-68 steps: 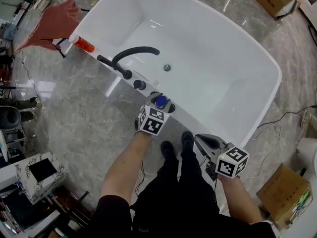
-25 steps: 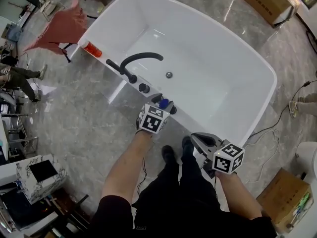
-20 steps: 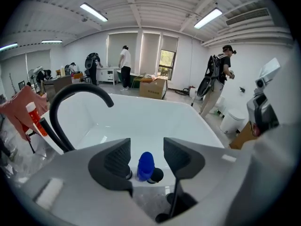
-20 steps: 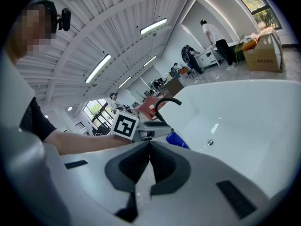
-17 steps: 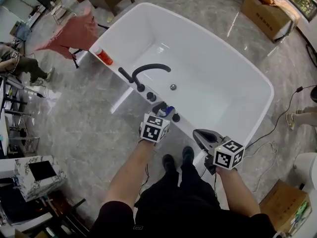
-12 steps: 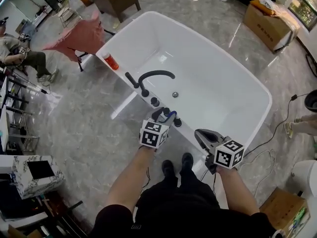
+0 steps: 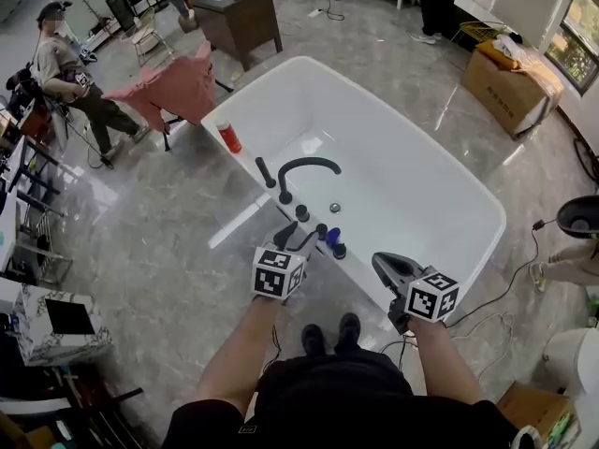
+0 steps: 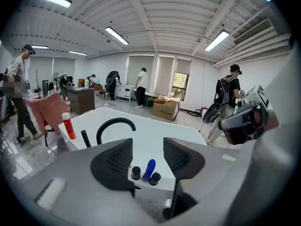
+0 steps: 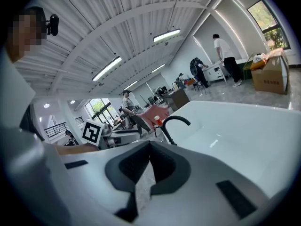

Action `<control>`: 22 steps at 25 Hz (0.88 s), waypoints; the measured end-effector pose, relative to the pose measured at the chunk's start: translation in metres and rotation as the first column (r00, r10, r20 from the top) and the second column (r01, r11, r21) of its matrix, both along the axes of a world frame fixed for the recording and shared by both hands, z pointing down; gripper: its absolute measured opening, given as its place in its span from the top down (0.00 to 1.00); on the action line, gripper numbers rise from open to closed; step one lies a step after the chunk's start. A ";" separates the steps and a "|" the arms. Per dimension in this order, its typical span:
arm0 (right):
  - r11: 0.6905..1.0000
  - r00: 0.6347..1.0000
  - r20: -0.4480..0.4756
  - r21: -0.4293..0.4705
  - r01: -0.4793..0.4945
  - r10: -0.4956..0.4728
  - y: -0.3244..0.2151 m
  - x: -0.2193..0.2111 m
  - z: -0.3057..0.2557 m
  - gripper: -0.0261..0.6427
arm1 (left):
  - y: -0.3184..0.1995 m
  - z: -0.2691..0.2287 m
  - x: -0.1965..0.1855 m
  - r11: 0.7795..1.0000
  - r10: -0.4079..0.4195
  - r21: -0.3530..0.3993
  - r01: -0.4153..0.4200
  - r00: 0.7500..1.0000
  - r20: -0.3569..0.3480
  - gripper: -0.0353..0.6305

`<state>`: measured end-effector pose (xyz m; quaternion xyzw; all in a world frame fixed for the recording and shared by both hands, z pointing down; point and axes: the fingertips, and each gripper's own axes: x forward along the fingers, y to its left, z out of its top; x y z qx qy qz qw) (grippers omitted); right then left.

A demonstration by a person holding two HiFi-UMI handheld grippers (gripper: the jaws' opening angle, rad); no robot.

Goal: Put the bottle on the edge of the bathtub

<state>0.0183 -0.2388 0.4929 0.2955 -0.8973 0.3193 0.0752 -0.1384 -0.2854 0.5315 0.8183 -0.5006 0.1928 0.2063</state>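
Observation:
The blue bottle (image 7: 332, 238) stands upright on the near rim of the white bathtub (image 7: 449, 181), between two black knobs (image 7: 340, 250). In the left gripper view this blue bottle (image 8: 148, 169) shows beyond the spread jaws. My left gripper (image 7: 298, 236) is open and empty, a short way back and left of the bottle. My right gripper (image 7: 380, 263) hangs over the floor near the tub's rim, its jaws pressed together on nothing. In the right gripper view the right gripper (image 9: 149, 149) points along the tub.
A black curved faucet (image 7: 304, 168) rises from the rim, with an orange bottle (image 7: 226, 137) farther along it. A pink cloth (image 7: 173, 87), a brown desk (image 7: 239, 17), cardboard boxes (image 7: 510, 87), floor cables (image 7: 487, 321) and several people surround the tub.
The left gripper has let go of the blue bottle and drawn back and left from the rim. The head view has lifted, showing more of the room. The right gripper stays shut.

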 end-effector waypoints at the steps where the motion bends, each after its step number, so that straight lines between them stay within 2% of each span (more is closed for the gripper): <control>1: 1.000 1.000 0.000 0.009 0.000 0.000 0.000 -0.001 -0.004 0.94 | 0.005 -0.005 -0.006 1.000 -0.011 0.006 0.011 1.000 0.000 0.63; 9: 0.994 1.000 -0.003 0.106 0.008 -0.008 -0.009 -0.008 -0.041 0.94 | 0.027 -0.050 -0.042 0.990 -0.103 0.095 0.105 0.994 -0.023 0.66; 15: 0.987 1.000 0.003 0.161 0.013 -0.013 -0.011 -0.013 -0.067 0.94 | 0.042 -0.091 -0.068 0.977 -0.140 0.166 0.137 0.990 0.005 0.70; 19: 0.978 1.000 0.002 0.209 0.006 -0.007 -0.014 -0.015 -0.083 0.94 | 0.052 -0.117 -0.080 0.964 -0.155 0.226 0.142 0.987 0.043 0.76; 22: 0.961 1.000 -0.018 0.277 0.016 -0.012 -0.014 -0.018 -0.097 0.94 | 0.059 -0.132 -0.083 0.957 -0.151 0.254 0.142 0.988 0.016 0.83</control>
